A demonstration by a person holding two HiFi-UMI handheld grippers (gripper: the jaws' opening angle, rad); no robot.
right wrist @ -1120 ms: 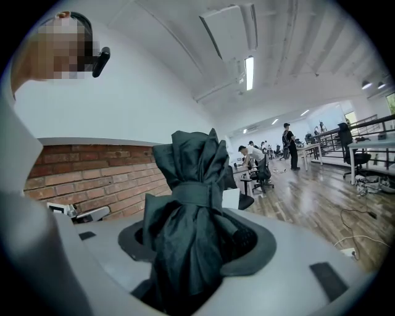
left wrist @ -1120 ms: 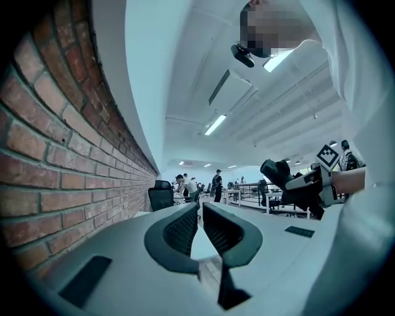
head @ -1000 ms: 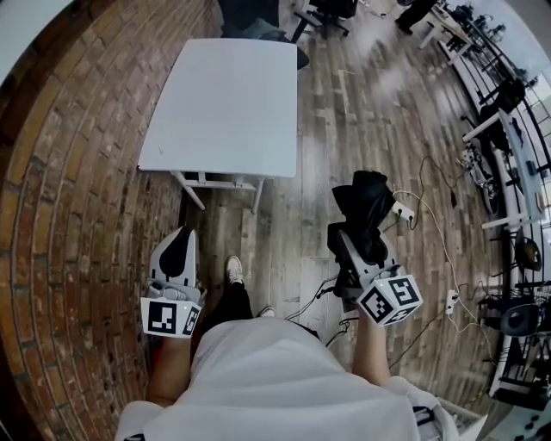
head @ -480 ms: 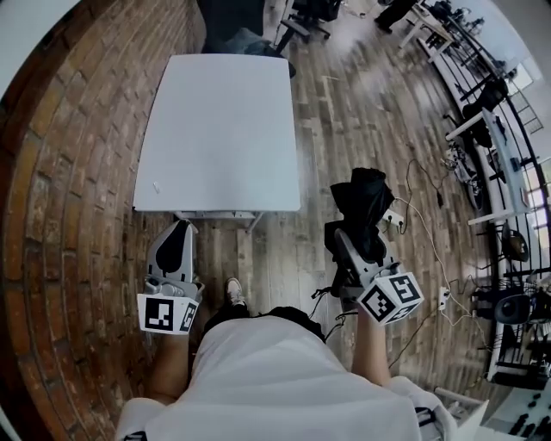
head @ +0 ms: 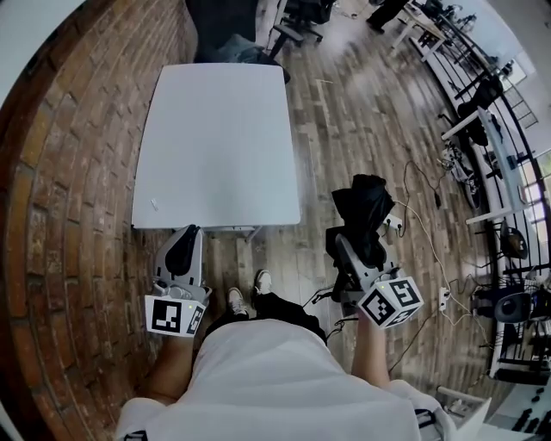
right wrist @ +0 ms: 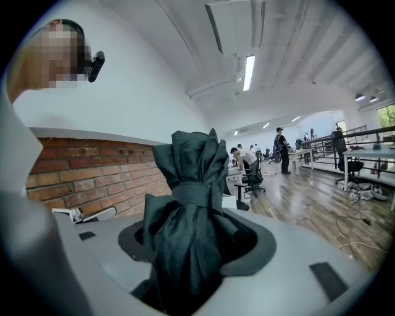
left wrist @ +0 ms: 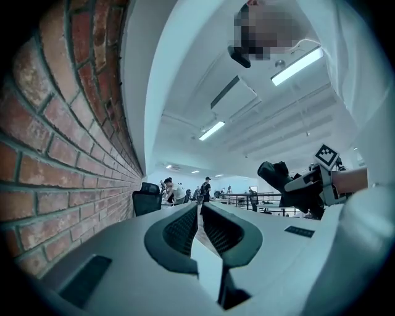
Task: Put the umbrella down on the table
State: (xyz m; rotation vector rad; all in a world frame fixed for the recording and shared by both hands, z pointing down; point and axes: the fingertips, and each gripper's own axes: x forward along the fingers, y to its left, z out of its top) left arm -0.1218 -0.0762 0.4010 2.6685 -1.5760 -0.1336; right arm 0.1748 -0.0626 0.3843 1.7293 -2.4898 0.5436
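Observation:
A folded black umbrella point(head: 363, 211), strapped round its middle, stands up out of my right gripper point(head: 351, 245), whose jaws are shut on its lower part. In the right gripper view the umbrella point(right wrist: 188, 179) fills the space between the jaws of the right gripper point(right wrist: 196, 237). The white table point(head: 215, 129) lies ahead and to the left, with its near edge just beyond my left gripper point(head: 183, 248). The left gripper point(left wrist: 200, 208) is shut and holds nothing. The left gripper view also catches the umbrella point(left wrist: 276, 176) off to the right.
A brick wall point(head: 52, 215) runs along the left of the table. Cables and a power strip point(head: 398, 222) lie on the wooden floor at the right. Office chairs point(head: 297, 17) stand beyond the table and desks point(head: 482, 112) at the far right. The person's shoes point(head: 234, 300) are below.
The person has stepped forward, so the table's near edge now lies close to both grippers. The umbrella stays in the right gripper, and the left gripper stays shut.

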